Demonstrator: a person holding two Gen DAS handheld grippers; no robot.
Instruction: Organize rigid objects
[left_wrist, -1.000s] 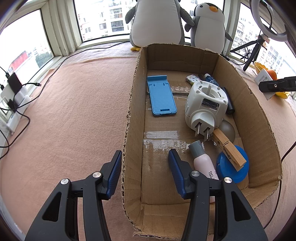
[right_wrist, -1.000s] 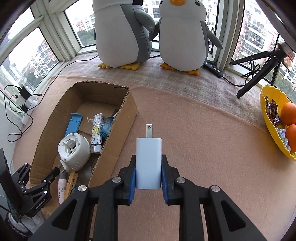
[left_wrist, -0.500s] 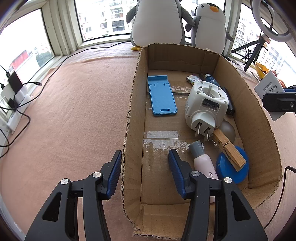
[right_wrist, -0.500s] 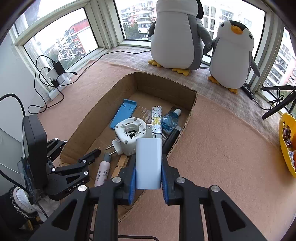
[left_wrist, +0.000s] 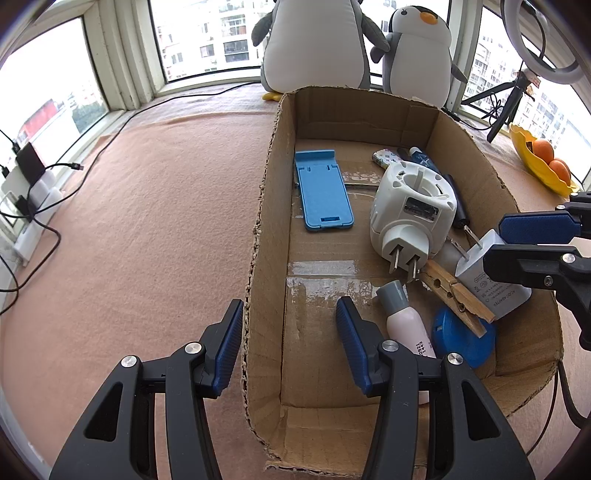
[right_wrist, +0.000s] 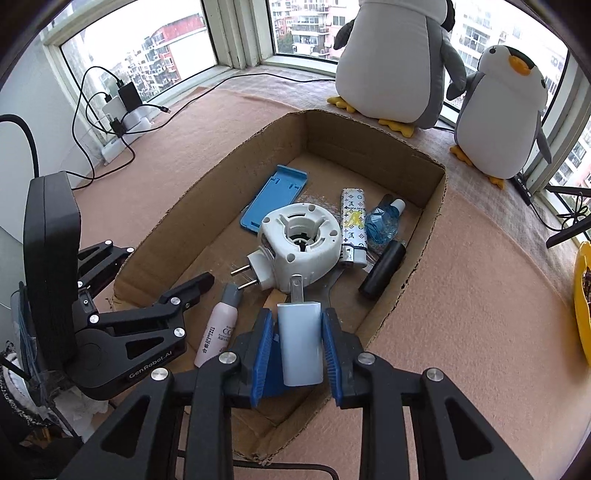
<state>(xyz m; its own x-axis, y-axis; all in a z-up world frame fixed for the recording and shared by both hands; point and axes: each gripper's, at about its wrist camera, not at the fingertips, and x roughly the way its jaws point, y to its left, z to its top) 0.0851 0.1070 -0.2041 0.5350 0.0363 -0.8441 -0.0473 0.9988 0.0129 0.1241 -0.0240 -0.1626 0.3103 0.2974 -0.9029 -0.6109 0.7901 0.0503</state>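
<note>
An open cardboard box (left_wrist: 266, 206) (right_wrist: 432, 221) sits on the pink cloth. In it lie a blue phone stand (left_wrist: 323, 192), a white round plug adapter (left_wrist: 412, 210) (right_wrist: 301, 243), a pink bottle (left_wrist: 404, 321) (right_wrist: 218, 332), a wooden clothespin (left_wrist: 454, 295), a blue disc (left_wrist: 461, 339), a patterned lighter (right_wrist: 353, 225) and a black tube (right_wrist: 384, 269). My right gripper (right_wrist: 299, 341) holds a white charger (right_wrist: 300, 341) (left_wrist: 487, 277) over the box's near end; gaps show between the pads and the charger. My left gripper (left_wrist: 290, 343) is open, straddling the box's left wall.
Two plush penguins (left_wrist: 321, 44) (right_wrist: 502, 114) stand by the window behind the box. A yellow bowl with oranges (left_wrist: 543, 162) is at the right. Cables and a power strip (right_wrist: 122, 114) lie at the left. A tripod (left_wrist: 506, 99) stands at the back right.
My right gripper has carried the white charger from outside the box to low over its near end, and its jaws have widened. The left gripper has stayed in place.
</note>
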